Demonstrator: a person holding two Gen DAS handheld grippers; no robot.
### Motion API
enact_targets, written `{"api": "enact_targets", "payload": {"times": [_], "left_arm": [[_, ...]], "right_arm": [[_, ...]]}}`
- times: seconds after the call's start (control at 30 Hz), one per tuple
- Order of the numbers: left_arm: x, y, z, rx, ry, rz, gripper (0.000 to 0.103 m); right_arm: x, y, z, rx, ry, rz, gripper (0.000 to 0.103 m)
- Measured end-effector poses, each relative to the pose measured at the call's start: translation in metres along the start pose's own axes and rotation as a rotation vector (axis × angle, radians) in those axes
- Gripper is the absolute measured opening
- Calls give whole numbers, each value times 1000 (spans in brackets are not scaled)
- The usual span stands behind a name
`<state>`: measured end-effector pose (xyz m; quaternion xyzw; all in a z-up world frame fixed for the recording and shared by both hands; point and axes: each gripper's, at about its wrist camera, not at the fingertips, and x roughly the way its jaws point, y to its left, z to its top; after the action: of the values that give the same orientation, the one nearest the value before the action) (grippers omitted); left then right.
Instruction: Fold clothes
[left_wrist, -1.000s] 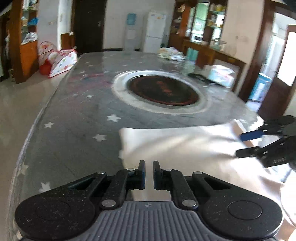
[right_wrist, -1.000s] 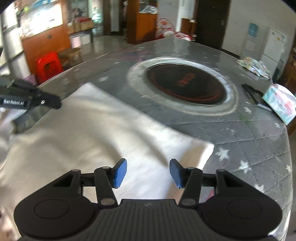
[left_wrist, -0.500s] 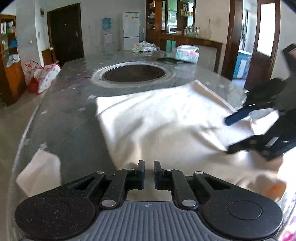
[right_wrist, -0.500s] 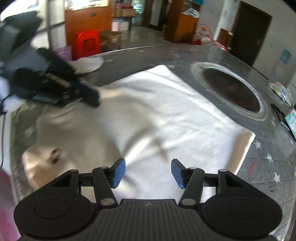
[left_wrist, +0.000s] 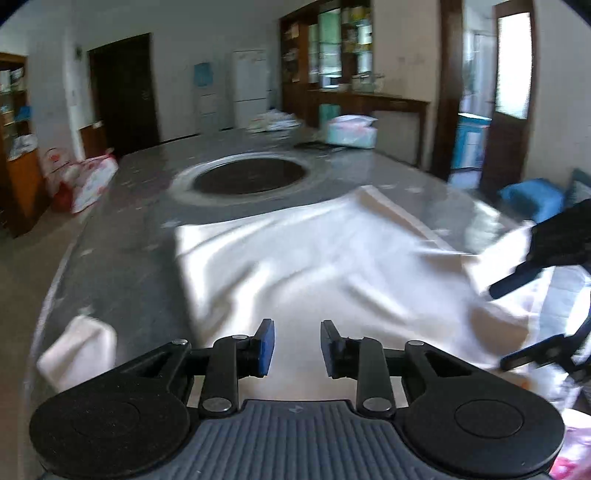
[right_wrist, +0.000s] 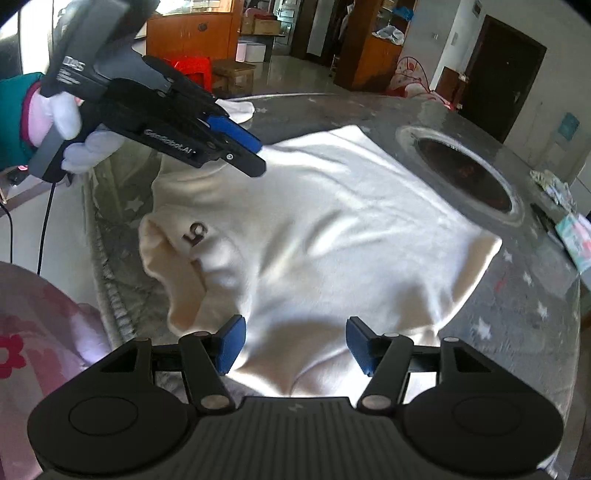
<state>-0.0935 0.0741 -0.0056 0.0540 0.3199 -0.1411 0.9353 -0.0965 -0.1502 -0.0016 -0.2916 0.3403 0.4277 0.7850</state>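
The white knit sweater (right_wrist: 314, 229) lies rumpled; our left gripper (left_wrist: 293, 347) and right gripper (right_wrist: 293, 345), both open and empty, could fold those wrinkles in.

White sweater (right_wrist: 317, 236) flat on table (right_wrist: 535, 302)

White fridge (left_wrist: 250, 86) beside dark door (left_wrist: 123, 88); wooden cabinets (left_wrist: 328, 51) along sunlit wall

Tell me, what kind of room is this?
Most likely a home's dining or living area. A white fridge stands by the far wall, glass-fronted cupboards hold household goods, and the big table has a round cooker sunk into its middle, with a white shirt spread on it.
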Motion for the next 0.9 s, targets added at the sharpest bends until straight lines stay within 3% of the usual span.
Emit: {"api": "enact_targets", "payload": {"times": [0.13,0.33,0.53,0.77,0.9], "left_arm": [[4,-27,-10,51,22,-68,31],[4,-43,-25,130,32,-61,37],[-3,-42,-10,107,-3,-60,38],[4,-64,6,102,-37,-159,38],[10,-84,8,138,-39,-208,38]], "right_arm": [[-8,0,-9,55,-23,-8,61],[-36,-21,-33,218,-53,-48,61],[-55,-62,-72,416,-56,-245,61],[-67,-115,-125,624,-4,-525,57],[-71,-135,-149,739,8,-575,52]]}}
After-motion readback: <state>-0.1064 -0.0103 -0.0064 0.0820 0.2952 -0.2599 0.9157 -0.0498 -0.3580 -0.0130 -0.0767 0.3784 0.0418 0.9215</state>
